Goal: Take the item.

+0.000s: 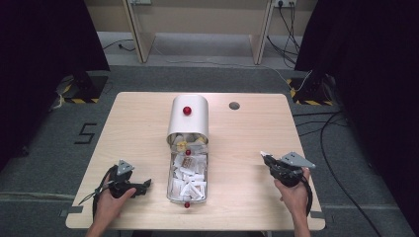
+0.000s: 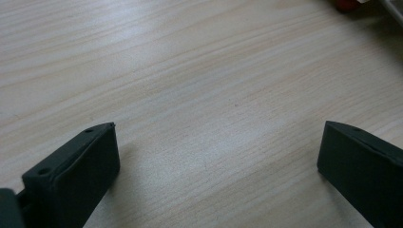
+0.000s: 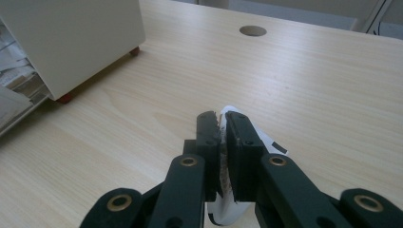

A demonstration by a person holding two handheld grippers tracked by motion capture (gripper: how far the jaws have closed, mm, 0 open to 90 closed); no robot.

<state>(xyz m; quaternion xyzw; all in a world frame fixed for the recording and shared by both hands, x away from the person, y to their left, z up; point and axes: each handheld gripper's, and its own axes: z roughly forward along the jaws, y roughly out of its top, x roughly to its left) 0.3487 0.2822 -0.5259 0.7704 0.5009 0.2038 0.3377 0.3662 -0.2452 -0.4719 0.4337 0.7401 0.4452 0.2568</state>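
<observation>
A white round-topped box (image 1: 188, 123) with a red knob (image 1: 187, 110) stands mid-table. Its metal tray (image 1: 170, 183) is pulled out toward me and holds several white packets (image 1: 190, 182). My right gripper (image 1: 264, 156) hovers over the table's right side, shut on a small white packet (image 3: 260, 137) with black print; its jaws (image 3: 222, 116) pinch the packet edge-on. The box's side (image 3: 81, 38) is off to that gripper's left. Near the front left, my left gripper (image 1: 146, 185) rests low, pointing at the tray. Its jaws stand wide open (image 2: 219, 126) over bare wood.
A round cable hole (image 1: 234, 105) lies in the tabletop behind and right of the box, also seen as a hole (image 3: 252, 31) ahead of the right gripper. A red tray knob (image 2: 347, 4) shows past the left jaws. Cables run on the floor to the right.
</observation>
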